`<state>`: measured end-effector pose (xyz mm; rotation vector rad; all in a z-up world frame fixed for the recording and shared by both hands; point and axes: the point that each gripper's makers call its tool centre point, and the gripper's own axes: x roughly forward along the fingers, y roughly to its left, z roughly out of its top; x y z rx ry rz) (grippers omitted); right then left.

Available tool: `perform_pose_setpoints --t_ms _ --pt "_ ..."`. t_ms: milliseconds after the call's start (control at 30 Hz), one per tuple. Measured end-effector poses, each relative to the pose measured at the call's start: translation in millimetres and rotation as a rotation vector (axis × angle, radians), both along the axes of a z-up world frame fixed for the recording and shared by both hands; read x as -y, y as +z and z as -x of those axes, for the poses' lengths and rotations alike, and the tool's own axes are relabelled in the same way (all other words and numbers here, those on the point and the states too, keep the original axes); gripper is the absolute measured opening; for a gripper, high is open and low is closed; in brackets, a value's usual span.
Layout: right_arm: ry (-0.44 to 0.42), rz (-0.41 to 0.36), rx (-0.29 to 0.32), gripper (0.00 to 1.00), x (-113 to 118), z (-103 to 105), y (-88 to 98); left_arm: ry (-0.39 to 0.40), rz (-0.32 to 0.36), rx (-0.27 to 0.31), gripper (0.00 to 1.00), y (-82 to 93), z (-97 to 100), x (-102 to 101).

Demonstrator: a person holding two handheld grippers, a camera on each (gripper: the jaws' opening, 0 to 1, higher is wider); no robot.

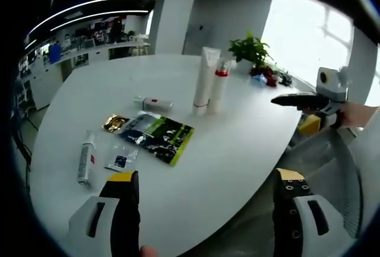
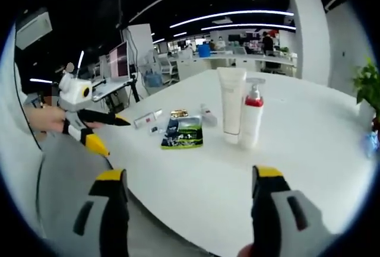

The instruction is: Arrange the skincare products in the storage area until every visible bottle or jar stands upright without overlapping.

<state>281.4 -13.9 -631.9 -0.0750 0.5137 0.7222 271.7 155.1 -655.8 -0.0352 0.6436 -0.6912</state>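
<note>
Left gripper view looks across a large white rounded table (image 1: 237, 150), with the left gripper (image 1: 205, 209) hanging released off its near edge, black jaws with yellow tips spread wide and nothing between them. Far across the table a tall white squeeze tube (image 1: 205, 80) stands on its cap, and touching its right side stands a slim clear pump bottle with a red collar (image 1: 218, 85); both already meet the upright goal. Nearer and to the left, three things lie flat: a small white bottle with a red label (image 1: 153, 104), a slender white spray bottle (image 1: 86, 158) near the left edge, and between them a dark green and black sachet pack (image 1: 159, 136) with a gold foil sachet (image 1: 114, 123) and a small clear sample packet (image 1: 121, 160) beside it. A green potted plant (image 1: 250, 48) sits at the far side.

In the right gripper view the right gripper (image 2: 190, 200) is likewise released, jaws apart over the near table edge, facing the two standing containers. Both tools hover clear of the products, which reads as a survey before reaching. My judgement: the two lying bottles need standing up next, the small one being the easier reach; the round spray bottle could roll when nudged.
</note>
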Motion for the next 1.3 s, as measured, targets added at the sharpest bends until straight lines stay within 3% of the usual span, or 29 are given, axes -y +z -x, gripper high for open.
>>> perform_pose_setpoints --t_ms 333,600,1000,1200,1300 --pt "0.056 0.088 -0.007 0.76 -29.3 -28.6 -9.5 0.027 0.037 -0.008 0.90 1.2 -5.1 -4.3" --pt "0.106 0.141 0.017 0.75 -54.4 -61.2 -9.8 0.028 0.045 -0.015 0.90 1.6 -4.0 -3.5" --pt "0.216 0.221 0.024 0.73 -96.9 -89.1 -18.8 0.036 0.071 -0.030 0.89 1.6 -4.6 -3.4" --pt "0.176 0.390 0.022 0.62 -99.6 -117.9 -33.2 0.033 0.080 -0.039 0.89 1.0 -4.1 -2.8" --pt "0.173 0.361 0.013 0.63 -109.9 -125.8 -34.7 0.028 0.081 -0.046 0.89 -0.2 -3.5 -2.6"
